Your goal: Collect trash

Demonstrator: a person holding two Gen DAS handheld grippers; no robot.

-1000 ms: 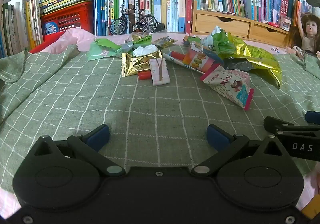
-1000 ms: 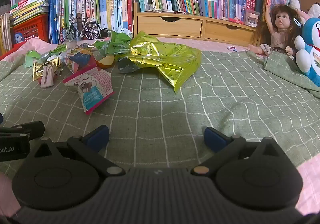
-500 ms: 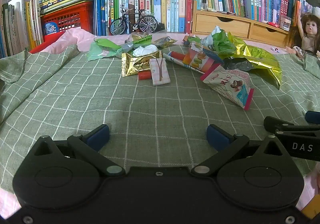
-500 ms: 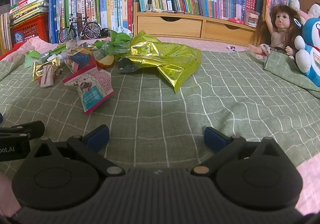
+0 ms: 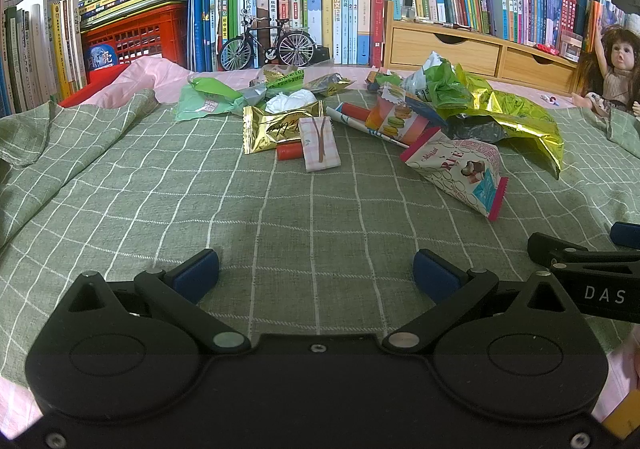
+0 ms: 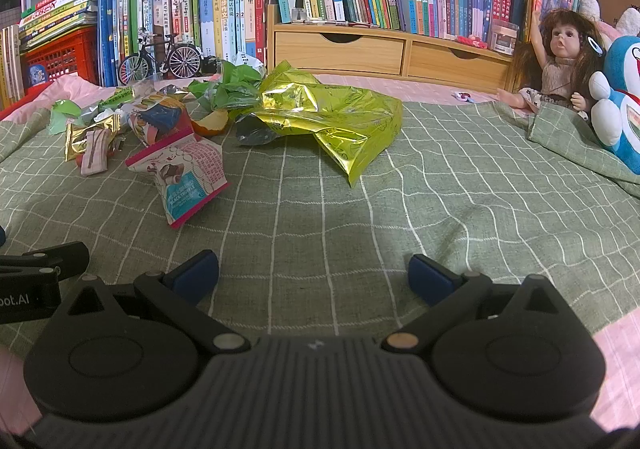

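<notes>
A heap of snack trash lies along the far edge of a bed covered in a green checked cloth (image 5: 168, 185), in front of a wall of books (image 5: 280, 1). From the left: a soft green bag (image 5: 204, 101), crumpled; a shiny gold wrapper (image 5: 272, 127) with crimped ends; a flat pink plaid packet (image 5: 320, 143) lying partly over a small red piece (image 5: 289, 151) that is too covered to identify; a long white stick wrapper (image 5: 360, 123); a macaron-print pack (image 5: 400, 121); a pink-edged white pouch (image 5: 460, 169), puffed and nearest the grippers; and a large creased yellow-green foil bag (image 6: 332, 117), its mouth folded under. An orange peel (image 6: 210, 125) shows only in the right view. A toy bicycle (image 5: 272, 45) stands behind the heap; a doll (image 6: 560, 61) sits at the far right corner beside a blue plush (image 6: 620, 101), cut by the frame. The left gripper (image 5: 316, 269) and right gripper (image 6: 313, 269) hover low over bare cloth, well short of the trash, jaws spread wide and empty, blue pads (image 5: 198, 273) apart.
</notes>
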